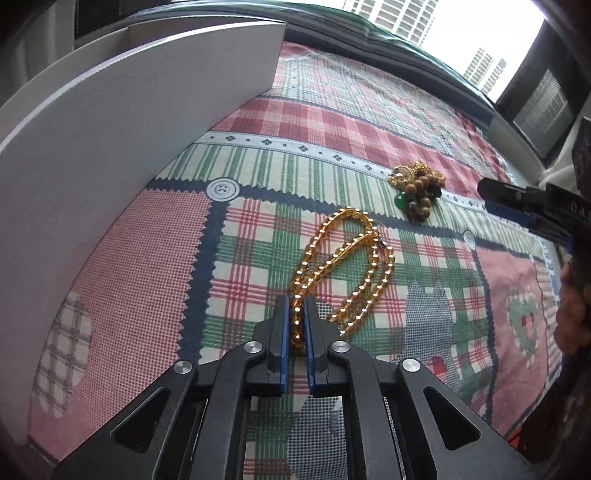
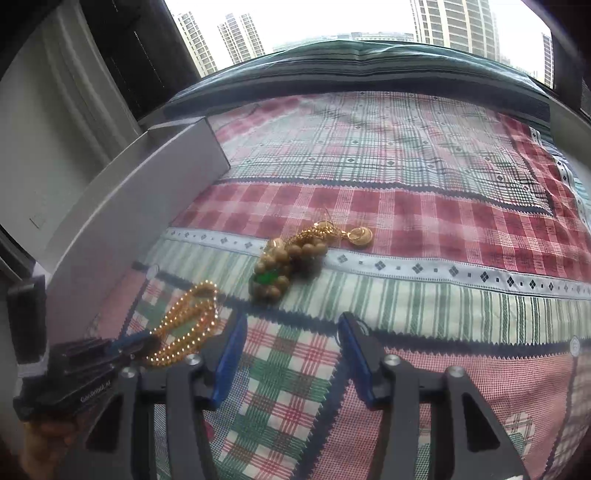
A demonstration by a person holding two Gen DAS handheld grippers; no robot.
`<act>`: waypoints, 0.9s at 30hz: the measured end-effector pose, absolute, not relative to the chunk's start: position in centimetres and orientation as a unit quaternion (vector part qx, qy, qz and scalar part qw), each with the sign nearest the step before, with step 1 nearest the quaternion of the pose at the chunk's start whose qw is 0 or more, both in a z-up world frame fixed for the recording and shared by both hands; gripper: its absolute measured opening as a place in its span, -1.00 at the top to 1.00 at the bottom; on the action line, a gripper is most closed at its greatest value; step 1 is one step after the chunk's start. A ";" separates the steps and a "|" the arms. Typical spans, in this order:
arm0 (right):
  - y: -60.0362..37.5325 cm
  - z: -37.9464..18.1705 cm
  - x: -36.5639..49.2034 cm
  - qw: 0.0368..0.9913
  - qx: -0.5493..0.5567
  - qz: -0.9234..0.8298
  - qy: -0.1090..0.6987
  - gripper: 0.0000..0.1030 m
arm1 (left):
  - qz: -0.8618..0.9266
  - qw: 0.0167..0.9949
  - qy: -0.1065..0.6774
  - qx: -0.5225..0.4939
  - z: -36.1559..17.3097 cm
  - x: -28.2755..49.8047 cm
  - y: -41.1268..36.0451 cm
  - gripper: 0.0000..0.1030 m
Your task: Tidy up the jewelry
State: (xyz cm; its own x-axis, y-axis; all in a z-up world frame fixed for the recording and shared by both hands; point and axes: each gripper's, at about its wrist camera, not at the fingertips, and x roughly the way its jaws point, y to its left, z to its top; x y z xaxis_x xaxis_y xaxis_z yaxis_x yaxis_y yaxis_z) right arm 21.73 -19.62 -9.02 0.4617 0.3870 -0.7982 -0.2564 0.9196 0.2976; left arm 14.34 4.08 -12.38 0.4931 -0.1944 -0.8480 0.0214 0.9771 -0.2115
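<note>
blue pads of the left gripper (image 1: 298, 314) are pinching a strand of the amber beads (image 1: 347, 266), the jaws nearly together with only the beads between them. from that pinch the rest of the strand is trailing away in loops over the patchwork quilt (image 1: 258, 155), lying on a green and red plaid patch. beyond the loops, apart from them, a jewelry pile (image 1: 417, 192) is sitting on a white trim band: brown wooden beads, a green stone and gold pieces tangled together. on the left a white box (image 1: 110, 122) is standing on the quilt, its tall wall facing the beads. in the right wrist view, the right gripper (image 2: 291, 321) is hanging about half open above the quilt, nothing between its blue pads, pointing down toward the pile, which is lying just ahead of its tips. the amber beads are lying to its left, near the box wall, with the left gripper clamped on their near end. towers are showing through the window (image 2: 332, 22) behind.
</note>
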 end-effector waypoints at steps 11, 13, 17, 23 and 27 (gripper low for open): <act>-19.0 -13.6 33.7 0.778 0.177 0.114 0.593 0.12 | -0.061 0.867 0.490 -0.068 -12.4 13.6 4.0 0.88; -18.2 -13.6 34.4 0.783 0.167 0.101 0.591 0.14 | -0.062 0.866 0.491 -0.071 -12.5 13.7 4.1 0.87; -16.8 -13.6 34.5 0.800 0.127 0.095 0.579 0.61 | -0.068 0.863 0.493 -0.084 -12.5 13.7 4.5 0.87; -18.4 -9.1 31.6 0.845 0.159 0.149 0.489 0.61 | -0.066 0.860 0.499 -0.086 -12.5 13.9 4.6 0.87; -20.0 -5.2 28.6 0.858 0.160 0.176 0.455 0.90 | -0.065 0.857 0.503 -0.090 -12.4 14.0 4.5 0.87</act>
